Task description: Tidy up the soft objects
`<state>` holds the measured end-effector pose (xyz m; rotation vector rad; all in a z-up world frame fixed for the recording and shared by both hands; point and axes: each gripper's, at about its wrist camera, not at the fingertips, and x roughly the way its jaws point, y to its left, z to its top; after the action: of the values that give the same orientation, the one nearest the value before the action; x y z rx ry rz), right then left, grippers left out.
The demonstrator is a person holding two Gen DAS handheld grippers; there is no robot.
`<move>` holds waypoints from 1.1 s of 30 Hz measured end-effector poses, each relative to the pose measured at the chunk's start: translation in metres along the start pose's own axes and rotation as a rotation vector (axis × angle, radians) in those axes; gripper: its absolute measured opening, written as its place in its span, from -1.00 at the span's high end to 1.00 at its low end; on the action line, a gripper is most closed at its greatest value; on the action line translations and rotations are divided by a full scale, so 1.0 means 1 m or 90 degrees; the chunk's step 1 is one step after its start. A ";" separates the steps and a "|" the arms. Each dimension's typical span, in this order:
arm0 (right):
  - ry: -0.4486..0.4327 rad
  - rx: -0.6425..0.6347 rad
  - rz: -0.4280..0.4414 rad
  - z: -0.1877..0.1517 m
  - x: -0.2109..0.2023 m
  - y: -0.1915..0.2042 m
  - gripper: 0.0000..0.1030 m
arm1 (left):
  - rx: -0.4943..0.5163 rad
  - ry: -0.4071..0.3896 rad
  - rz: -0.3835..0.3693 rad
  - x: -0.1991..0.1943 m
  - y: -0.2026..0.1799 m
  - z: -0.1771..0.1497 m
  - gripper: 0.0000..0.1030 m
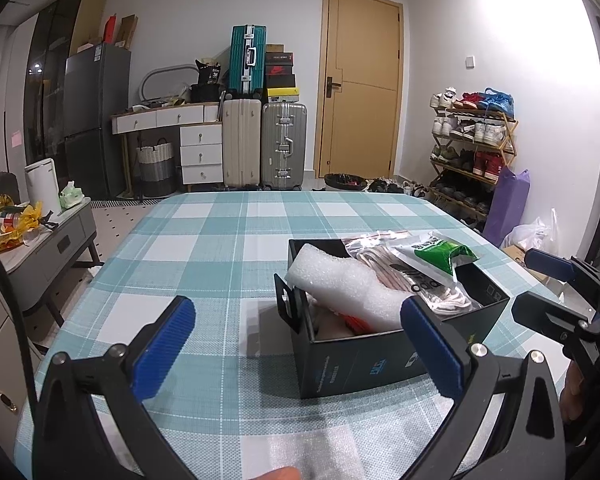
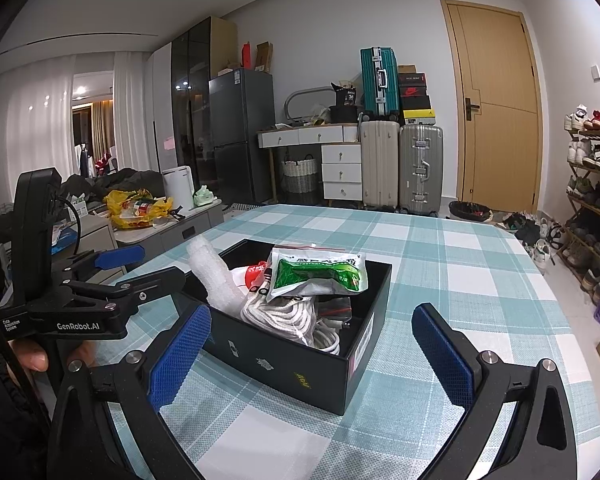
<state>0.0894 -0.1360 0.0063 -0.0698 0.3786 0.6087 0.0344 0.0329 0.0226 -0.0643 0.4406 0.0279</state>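
A black open box (image 1: 380, 360) (image 2: 300, 364) stands on the checked tablecloth. It holds a white foam sheet (image 1: 348, 284) (image 2: 210, 272), a green-and-white packet (image 1: 436, 256) (image 2: 320, 274), coiled white cord (image 2: 284, 316) (image 1: 396, 276) and something red (image 2: 254, 272). My left gripper (image 1: 300, 344) is open and empty, just in front of the box's near left corner. My right gripper (image 2: 312, 352) is open and empty, in front of the box. Each gripper shows in the other's view, the right one at the right edge (image 1: 548, 288), the left one at the left (image 2: 136, 268).
The table (image 1: 220, 240) (image 2: 460, 280) has a teal checked cloth. A grey side table (image 1: 56, 236) with clutter stands at the left. Suitcases (image 1: 264, 144), drawers (image 1: 202, 152), a door (image 1: 360, 84) and a shoe rack (image 1: 472, 148) line the far wall.
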 end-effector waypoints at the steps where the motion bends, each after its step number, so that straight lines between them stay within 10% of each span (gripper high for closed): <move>1: 0.000 0.000 0.000 0.000 0.000 0.001 -0.99 | 0.000 0.000 0.000 0.000 0.000 0.000 -1.00; 33: -0.001 0.000 0.000 -0.001 -0.001 0.000 -0.99 | -0.004 0.001 -0.001 0.002 0.002 -0.002 -1.00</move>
<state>0.0883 -0.1361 0.0053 -0.0695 0.3775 0.6087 0.0350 0.0349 0.0201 -0.0715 0.4424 0.0273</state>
